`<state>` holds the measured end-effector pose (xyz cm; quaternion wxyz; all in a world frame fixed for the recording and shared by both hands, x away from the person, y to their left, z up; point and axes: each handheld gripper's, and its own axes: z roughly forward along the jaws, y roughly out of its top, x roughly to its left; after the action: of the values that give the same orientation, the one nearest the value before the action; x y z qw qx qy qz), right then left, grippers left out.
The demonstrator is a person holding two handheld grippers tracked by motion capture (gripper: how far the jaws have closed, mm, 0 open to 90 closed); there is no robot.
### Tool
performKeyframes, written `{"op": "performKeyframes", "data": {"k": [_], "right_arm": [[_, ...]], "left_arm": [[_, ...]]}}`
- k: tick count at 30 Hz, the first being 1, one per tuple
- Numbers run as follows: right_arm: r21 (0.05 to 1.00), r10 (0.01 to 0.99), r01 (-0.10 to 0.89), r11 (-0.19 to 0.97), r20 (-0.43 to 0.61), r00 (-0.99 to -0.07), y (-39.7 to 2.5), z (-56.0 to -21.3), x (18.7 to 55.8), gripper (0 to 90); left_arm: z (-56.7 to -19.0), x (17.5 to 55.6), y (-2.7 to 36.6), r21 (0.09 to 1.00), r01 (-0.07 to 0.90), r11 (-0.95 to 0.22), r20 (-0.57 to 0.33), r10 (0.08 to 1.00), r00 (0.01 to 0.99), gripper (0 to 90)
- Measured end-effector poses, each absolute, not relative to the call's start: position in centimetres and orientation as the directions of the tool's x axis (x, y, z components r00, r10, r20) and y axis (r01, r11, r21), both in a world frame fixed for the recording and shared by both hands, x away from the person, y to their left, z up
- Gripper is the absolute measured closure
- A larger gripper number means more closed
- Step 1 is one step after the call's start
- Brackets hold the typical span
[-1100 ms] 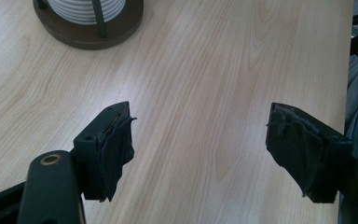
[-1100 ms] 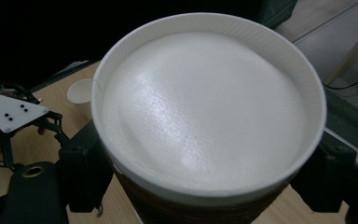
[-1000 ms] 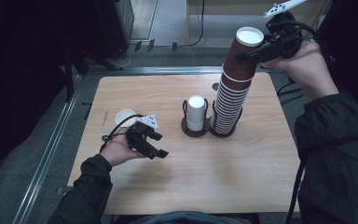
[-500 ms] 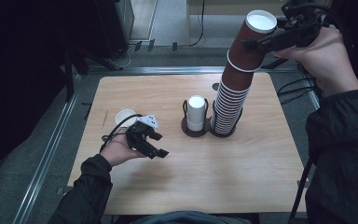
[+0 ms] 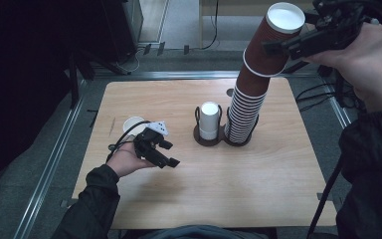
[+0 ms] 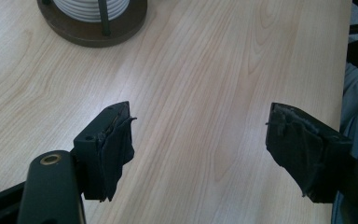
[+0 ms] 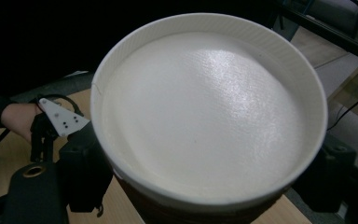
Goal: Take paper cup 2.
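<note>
Lifting top brown cup point(image 5: 268, 42) off stack point(image 5: 242, 112), clamped in right gripper point(image 5: 298, 46). Left gripper point(image 5: 165, 153) idle, jaws spread. Next: clean separation, likely without tipping stack.

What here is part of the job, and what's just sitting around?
In use: top brown cup, clamped by right hand-held gripper; brown cup stack.
Lying about: white cup stack in holder; loose white cup; open left hand-held gripper.
</note>
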<state>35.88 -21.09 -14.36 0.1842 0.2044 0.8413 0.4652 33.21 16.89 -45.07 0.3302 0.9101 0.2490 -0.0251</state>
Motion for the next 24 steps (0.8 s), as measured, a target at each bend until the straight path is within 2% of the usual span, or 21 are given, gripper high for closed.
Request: {"op": "performKeyframes", "data": {"k": [2, 12, 24], "right_arm": [[0.865, 0.497, 0.182, 0.467, -0.086, -0.863, -20.9, -14.6, 35.2, 18.7], [0.855, 0.384, 0.157, 0.494, -0.053, -0.922, -18.5, -17.2, 32.4, 18.6], [0.847, 0.296, 0.154, 0.509, -0.004, -0.955, -16.5, -22.5, 30.8, 18.7]], "left_arm": [[-45.0, 33.3, 17.0, 0.593, 0.473, -0.651, -0.213, 0.439, 0.873, 22.7], [-44.8, 33.3, 17.3, 0.607, 0.478, -0.635, -0.220, 0.444, 0.869, 22.1], [-44.4, 33.3, 17.5, 0.627, 0.485, -0.610, -0.233, 0.446, 0.864, 20.5]]}}
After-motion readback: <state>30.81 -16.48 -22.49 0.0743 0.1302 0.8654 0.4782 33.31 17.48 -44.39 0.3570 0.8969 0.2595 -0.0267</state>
